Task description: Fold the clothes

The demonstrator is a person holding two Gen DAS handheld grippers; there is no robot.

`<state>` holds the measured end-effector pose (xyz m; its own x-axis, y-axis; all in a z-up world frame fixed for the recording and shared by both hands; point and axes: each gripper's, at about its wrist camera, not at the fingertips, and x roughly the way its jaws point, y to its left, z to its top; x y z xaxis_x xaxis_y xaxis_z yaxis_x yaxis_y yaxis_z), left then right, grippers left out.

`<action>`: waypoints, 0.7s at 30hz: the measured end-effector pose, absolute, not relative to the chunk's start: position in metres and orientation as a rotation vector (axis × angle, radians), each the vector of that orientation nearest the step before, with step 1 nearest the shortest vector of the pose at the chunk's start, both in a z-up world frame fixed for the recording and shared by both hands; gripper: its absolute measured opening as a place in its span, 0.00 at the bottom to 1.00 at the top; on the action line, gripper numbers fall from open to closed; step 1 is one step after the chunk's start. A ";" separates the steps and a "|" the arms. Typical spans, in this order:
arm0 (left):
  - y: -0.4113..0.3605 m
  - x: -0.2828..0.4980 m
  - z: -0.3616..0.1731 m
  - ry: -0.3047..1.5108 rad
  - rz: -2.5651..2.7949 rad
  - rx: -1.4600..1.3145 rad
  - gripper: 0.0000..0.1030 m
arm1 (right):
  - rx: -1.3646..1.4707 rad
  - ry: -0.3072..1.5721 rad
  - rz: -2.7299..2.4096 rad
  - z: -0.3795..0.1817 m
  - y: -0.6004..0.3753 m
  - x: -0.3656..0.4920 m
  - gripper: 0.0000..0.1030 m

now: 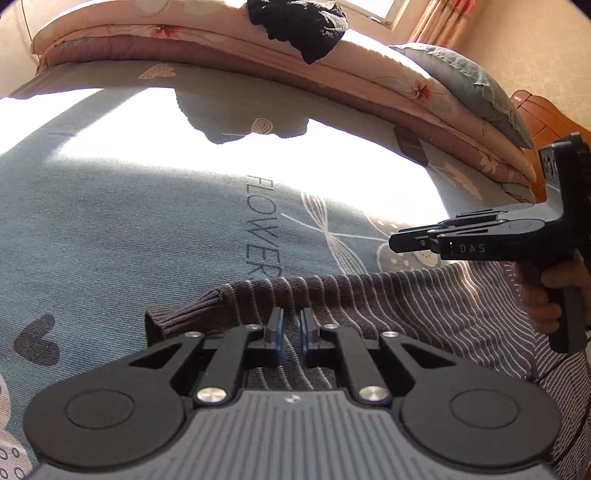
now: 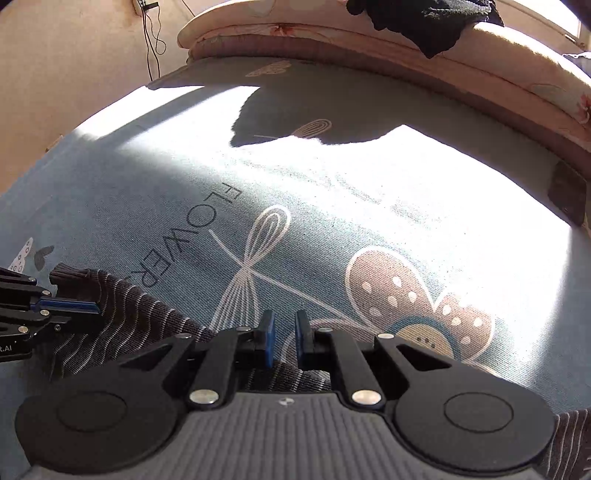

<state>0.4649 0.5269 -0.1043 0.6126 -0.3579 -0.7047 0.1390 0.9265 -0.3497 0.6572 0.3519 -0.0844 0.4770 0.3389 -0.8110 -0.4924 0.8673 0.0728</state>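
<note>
A dark grey sweater with thin white wavy stripes [image 1: 406, 306] lies flat on the blue-grey bed sheet [image 1: 110, 221], its ribbed cuff [image 1: 173, 317] pointing left. My left gripper [image 1: 291, 323] hovers over the sweater's upper edge. Its blue pads stand a narrow gap apart with nothing pinched between them. In the right wrist view the sweater [image 2: 122, 325] shows at the lower left, with the left gripper [image 2: 94, 314] over it. My right gripper [image 2: 284, 332] is beyond the sweater's edge over bare sheet [image 2: 369, 206], jaws slightly apart and empty. It shows side-on in the left wrist view [image 1: 397, 242], held by a hand [image 1: 546, 295].
A folded pink floral quilt [image 1: 184, 37] runs along the far side of the bed, with a black garment [image 1: 299, 26] on top. A grey-green pillow [image 1: 461, 77] and a wooden headboard [image 1: 535, 114] are at the right. A cable [image 2: 151, 37] hangs on the wall at the left.
</note>
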 end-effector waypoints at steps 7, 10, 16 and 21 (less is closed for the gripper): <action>0.451 0.470 -0.107 0.926 -0.592 -0.244 0.17 | -0.215 1.053 0.489 -0.075 0.295 0.617 0.14; 0.417 0.478 -0.124 1.003 -0.663 -0.191 0.17 | -0.254 1.102 0.456 -0.099 0.289 0.602 0.14; 0.413 0.485 -0.133 1.023 -0.575 -0.176 0.19 | -0.186 0.994 0.384 -0.116 0.296 0.633 0.13; 0.419 0.493 -0.121 1.030 -0.473 -0.197 0.15 | -0.141 0.969 0.409 -0.112 0.298 0.668 0.14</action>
<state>0.4931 0.4194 -0.1209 0.4253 -0.4661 -0.7758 0.2849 0.8826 -0.3740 0.6685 0.2978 -0.1118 0.4967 0.2741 -0.8235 -0.3988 0.9148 0.0640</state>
